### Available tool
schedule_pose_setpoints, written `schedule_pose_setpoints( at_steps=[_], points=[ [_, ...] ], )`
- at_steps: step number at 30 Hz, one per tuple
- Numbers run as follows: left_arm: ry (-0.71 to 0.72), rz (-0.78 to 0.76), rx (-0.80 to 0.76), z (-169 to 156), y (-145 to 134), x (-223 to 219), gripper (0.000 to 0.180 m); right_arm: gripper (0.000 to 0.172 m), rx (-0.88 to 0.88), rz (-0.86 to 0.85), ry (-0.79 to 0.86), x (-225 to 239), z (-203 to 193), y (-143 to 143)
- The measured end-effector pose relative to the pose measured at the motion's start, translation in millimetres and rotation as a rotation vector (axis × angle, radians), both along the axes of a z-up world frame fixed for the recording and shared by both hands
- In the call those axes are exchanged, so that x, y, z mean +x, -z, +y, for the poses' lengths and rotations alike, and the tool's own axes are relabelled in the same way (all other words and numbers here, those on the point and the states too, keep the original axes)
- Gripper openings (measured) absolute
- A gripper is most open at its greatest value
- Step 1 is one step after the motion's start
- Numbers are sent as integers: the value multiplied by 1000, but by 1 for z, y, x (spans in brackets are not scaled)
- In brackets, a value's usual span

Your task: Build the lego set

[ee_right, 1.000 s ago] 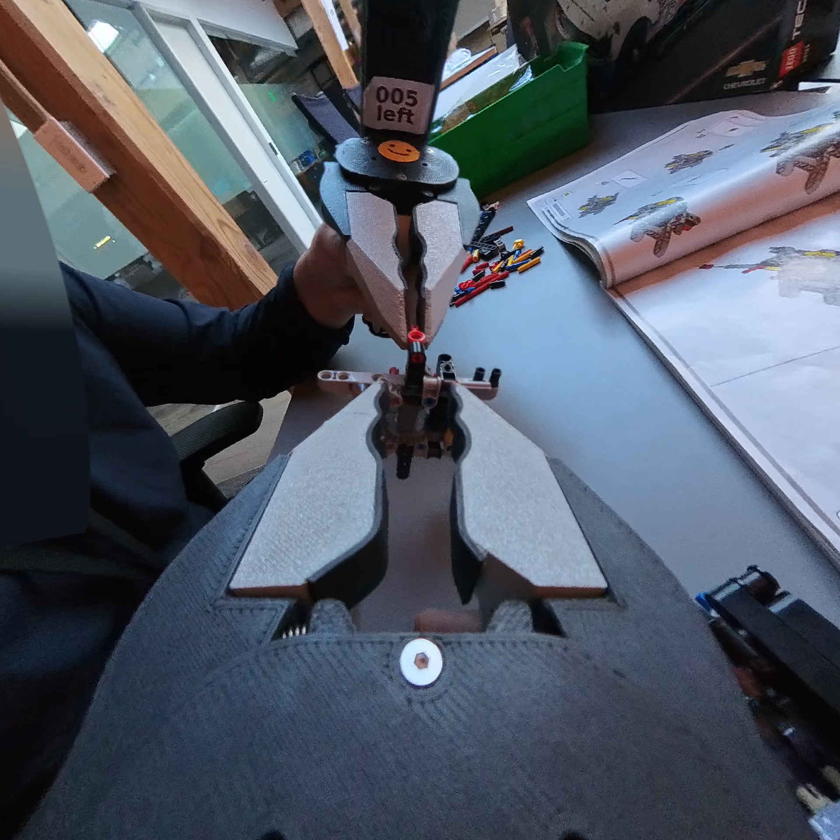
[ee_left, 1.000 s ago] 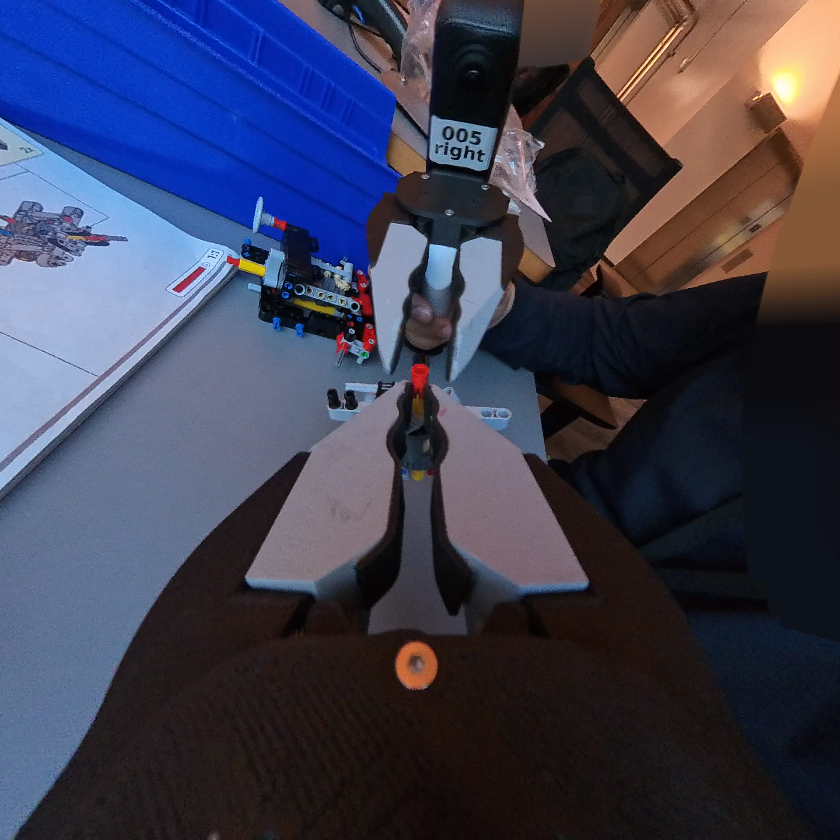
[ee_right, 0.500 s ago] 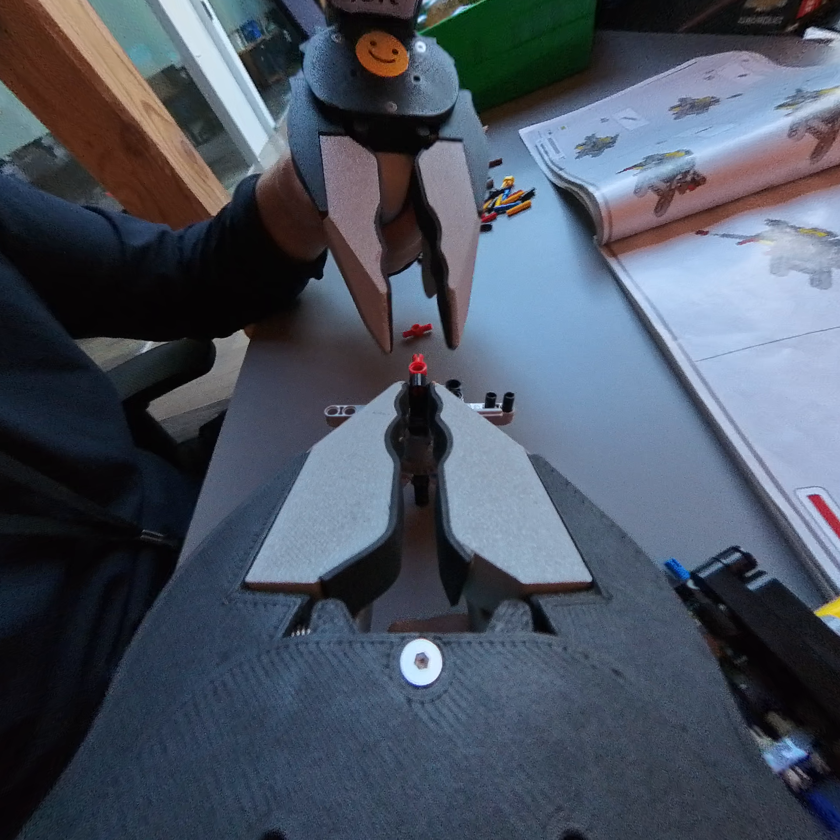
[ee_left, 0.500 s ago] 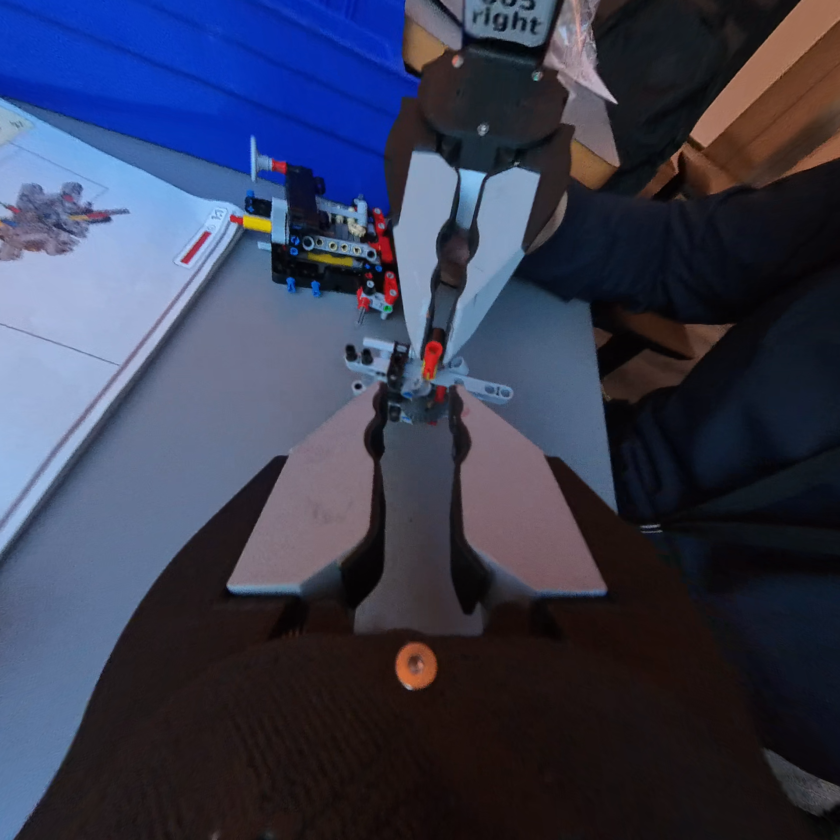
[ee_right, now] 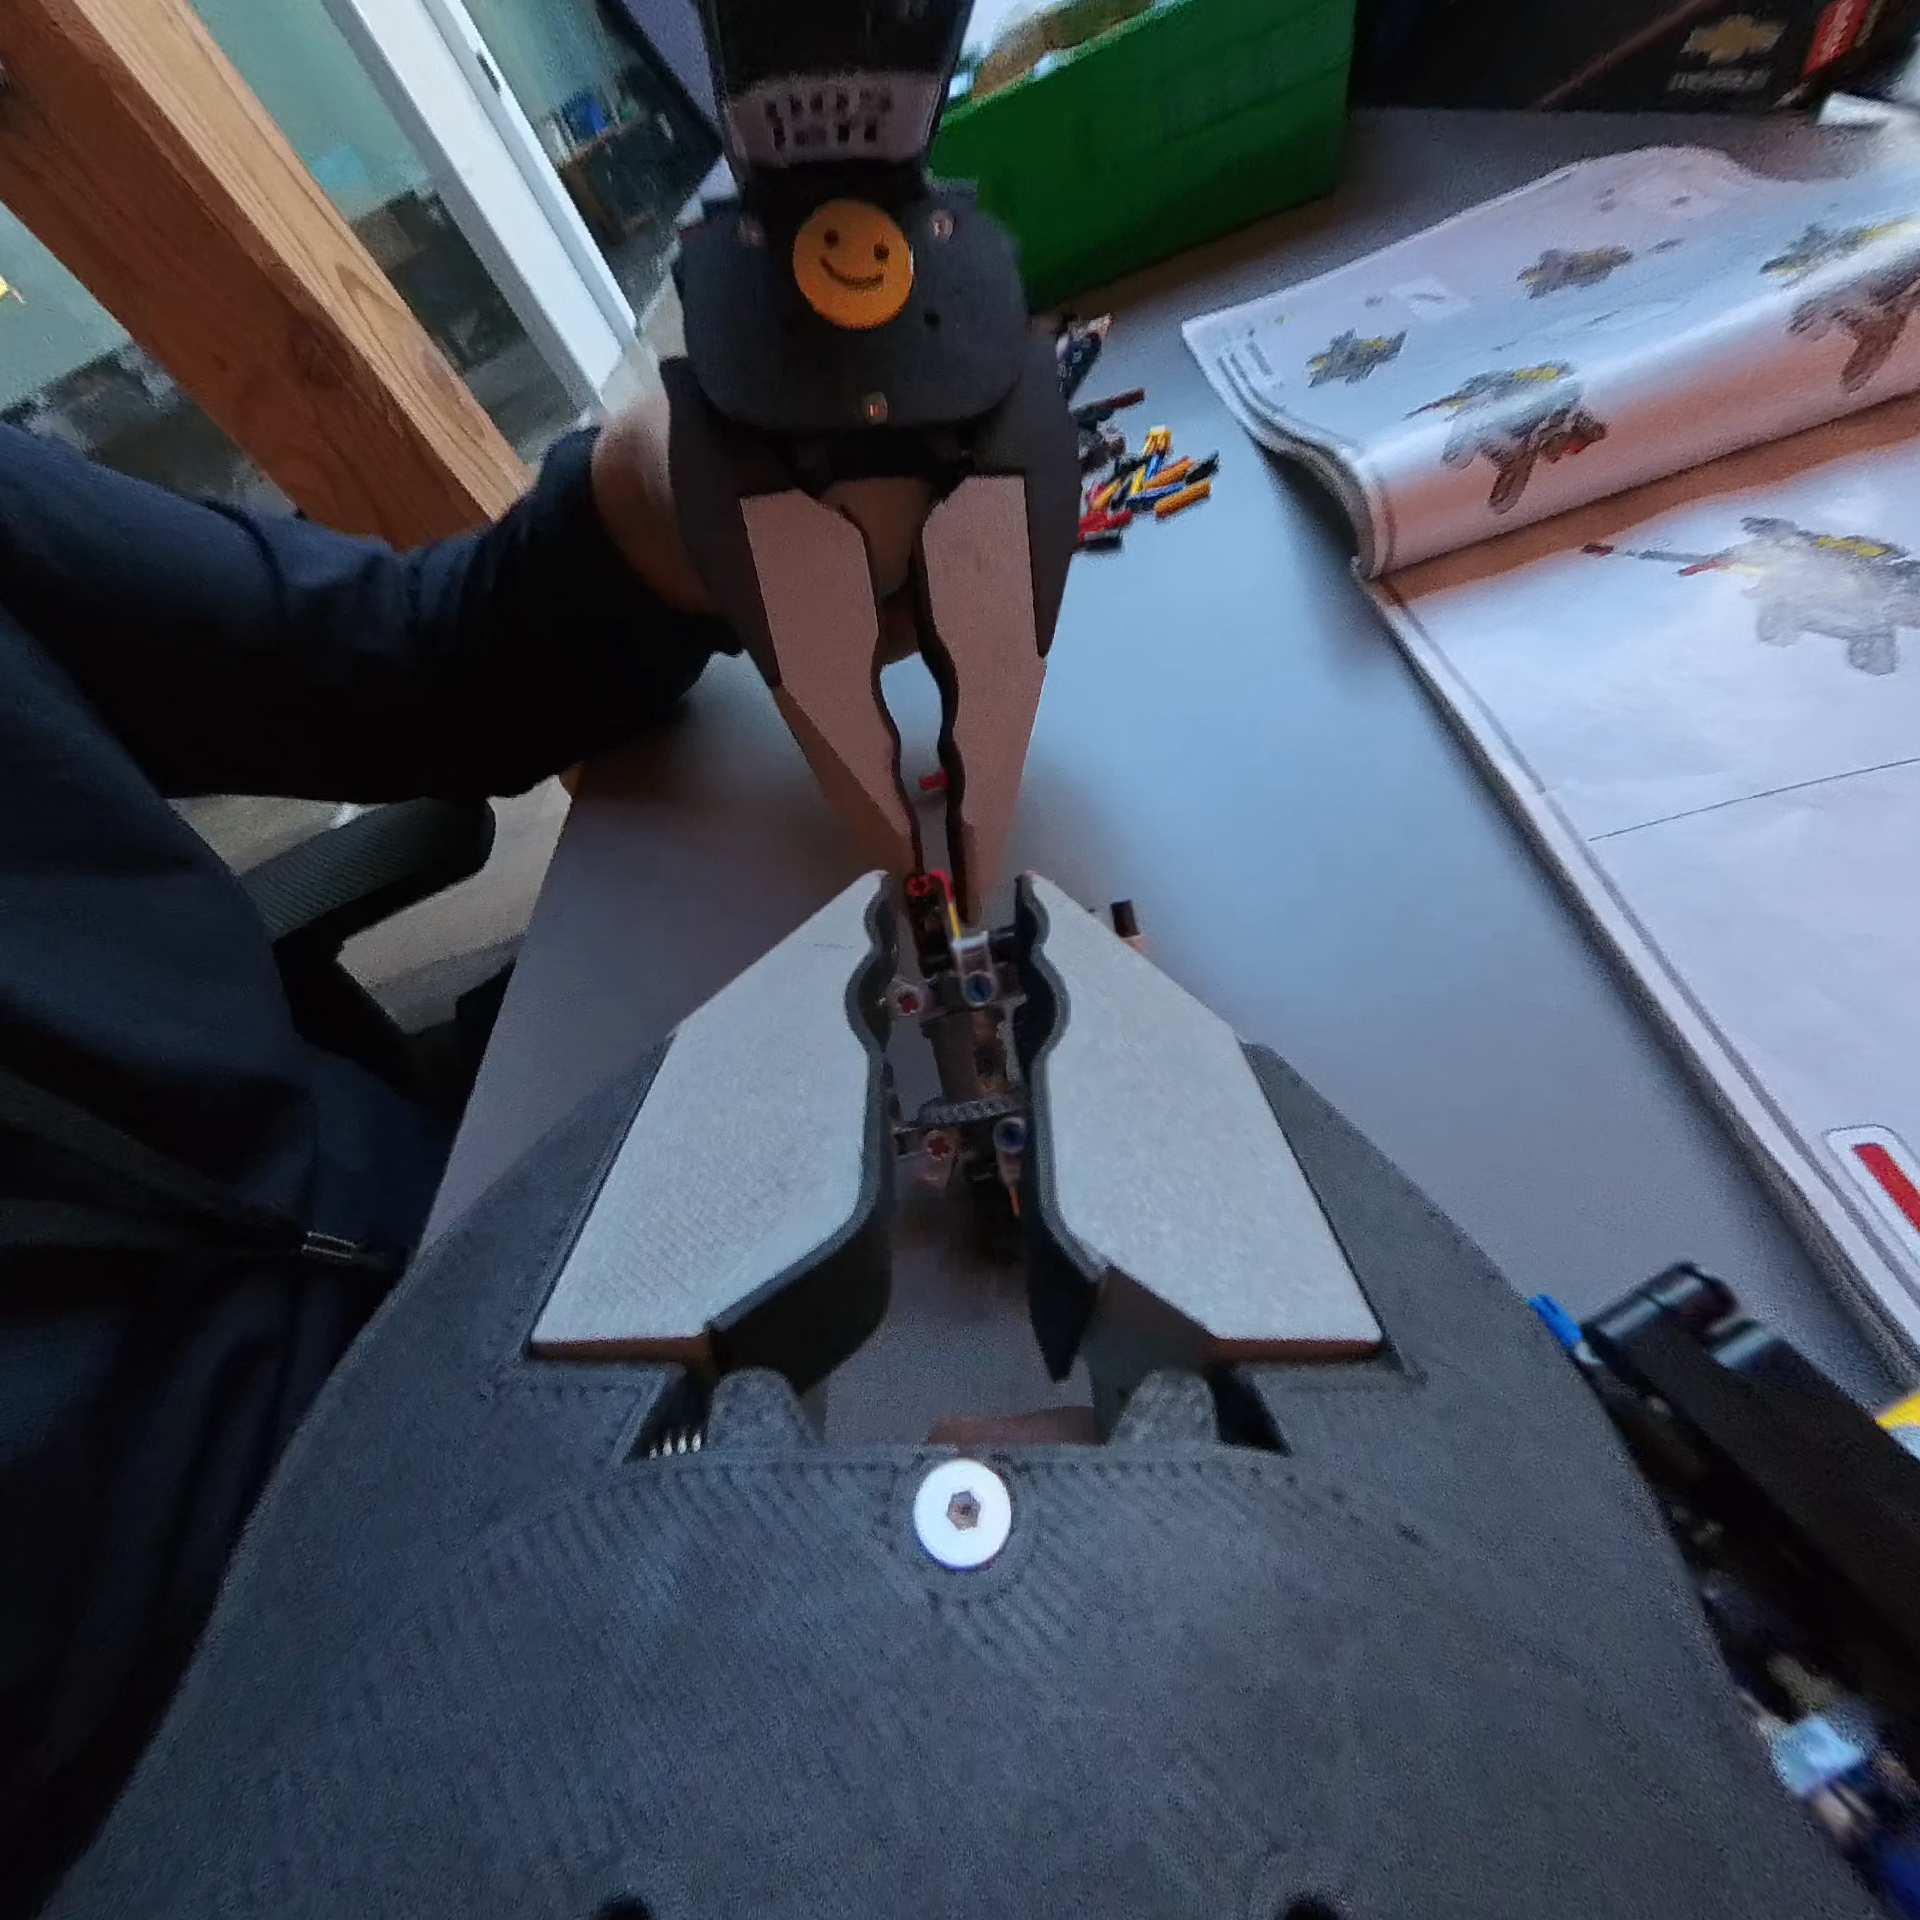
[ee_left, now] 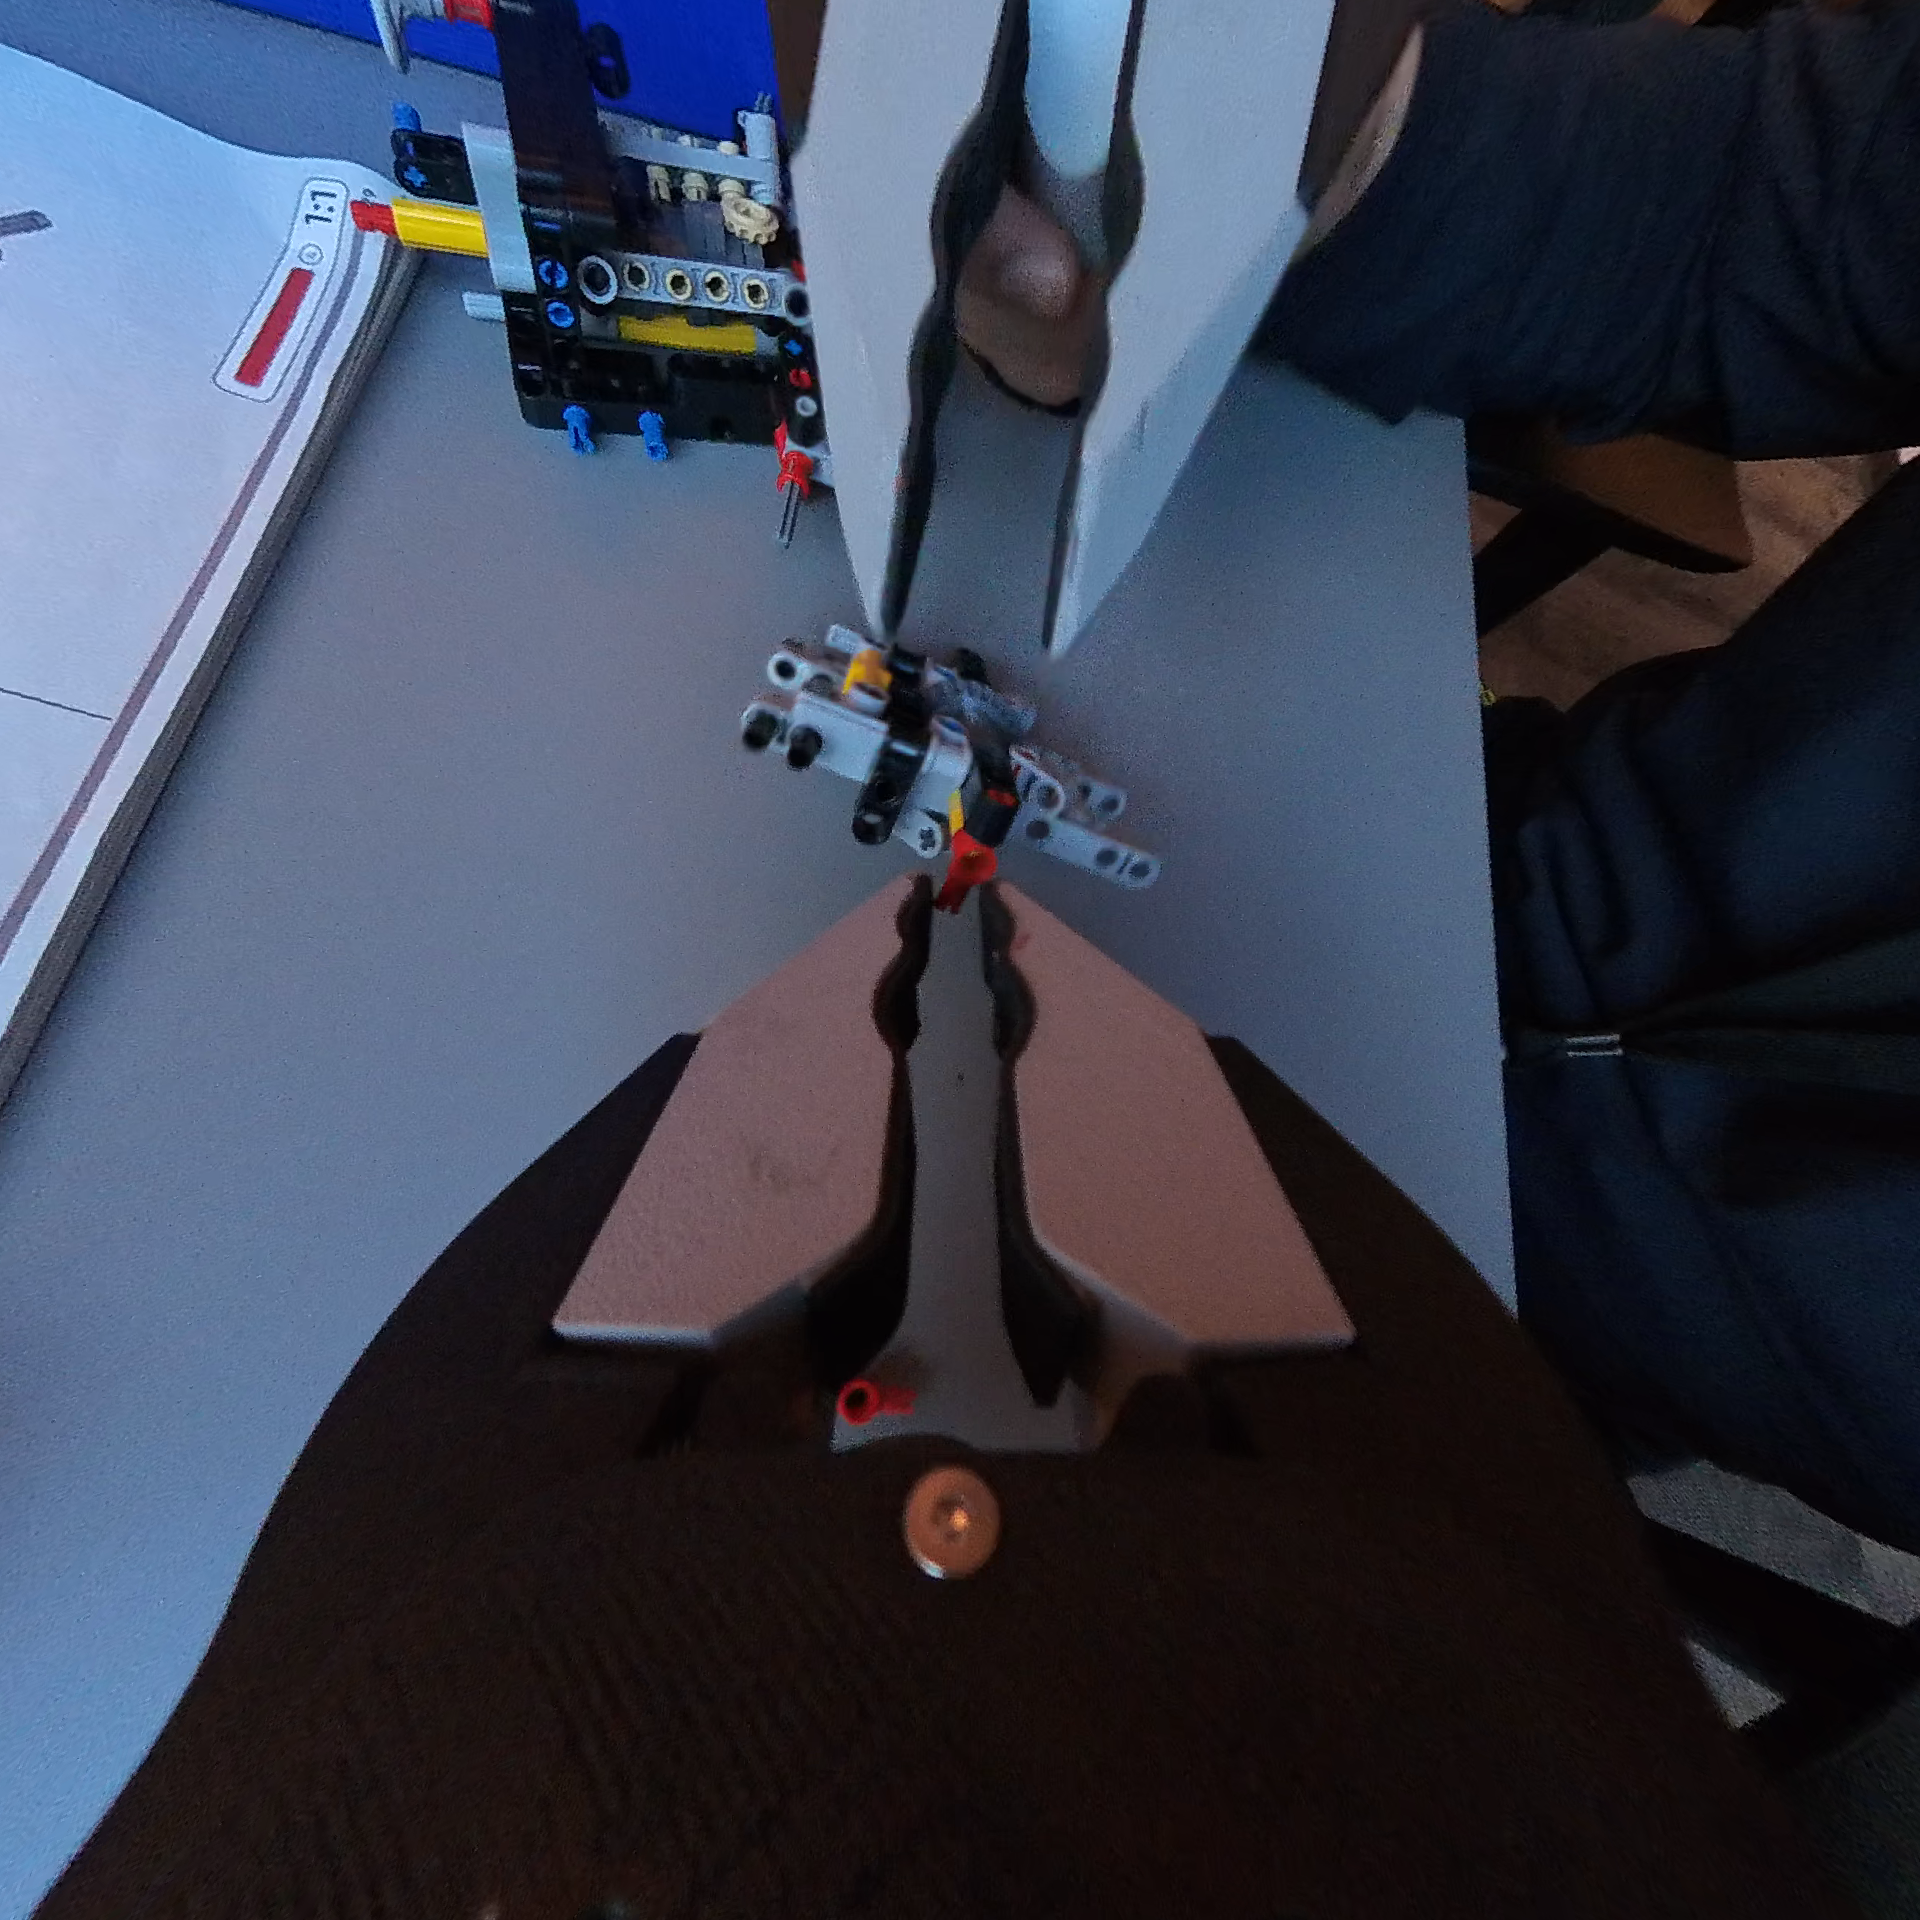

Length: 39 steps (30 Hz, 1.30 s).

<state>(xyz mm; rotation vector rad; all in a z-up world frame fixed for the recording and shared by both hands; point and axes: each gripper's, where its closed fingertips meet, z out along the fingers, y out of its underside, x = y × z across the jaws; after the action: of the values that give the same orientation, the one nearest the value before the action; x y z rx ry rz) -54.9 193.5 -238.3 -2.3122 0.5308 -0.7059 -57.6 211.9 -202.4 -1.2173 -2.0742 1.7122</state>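
Observation:
A small white, black and grey brick assembly sits between the fingers of my right gripper, which press on both its sides. It is tilted above the grey table. In the left wrist view the right gripper comes down from above. A red pin sticks out of the assembly toward my left gripper. The left jaws are nearly together. The pin's end lies at the tips beside one pad, with a gap to the other. In the right wrist view the left gripper meets the pin.
A loose red pin lies on the table under my left gripper. An open instruction booklet lies alongside. A larger black brick model, a blue bin, a green bin and scattered small pieces stand farther off. A person's dark sleeve is at the table edge. One gripper's finger ends stand about 4 cm off the other's.
My left jaws let go of the red pin, opened wide, then narrowed again at it. My right jaws closed narrowly on the assembly, then took it wider, and the assembly has turned and tilted.

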Motion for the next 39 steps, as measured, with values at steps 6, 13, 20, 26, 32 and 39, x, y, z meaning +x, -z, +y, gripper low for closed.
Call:
schedule_pose_setpoints(
  at_steps=[6, 13, 20, 26, 32, 39],
  points=[
    [-21, -52, 50, -7, -18, -27, 31, 21, -16, 76, 59, -1, 18, -13],
    [-287, -164, 290, 12, -67, -79, 28, 22, 119, 211, 149, -5, 24, -16],
    [-415, -122, 386, 14, -80, -107, 26, 21, 228, 346, 221, -9, 27, -23],
    [-427, -41, 283, 7, -59, -117, 24, 21, 264, 328, 236, -14, 30, -14],
    [-216, 34, 8, -34, -23, -90, 22, 21, 276, 331, 251, -14, 33, -13],
    [60, 225, 61, -64, -11, -70, 25, 20, 276, 337, 242, -14, 31, -13]
  ],
)
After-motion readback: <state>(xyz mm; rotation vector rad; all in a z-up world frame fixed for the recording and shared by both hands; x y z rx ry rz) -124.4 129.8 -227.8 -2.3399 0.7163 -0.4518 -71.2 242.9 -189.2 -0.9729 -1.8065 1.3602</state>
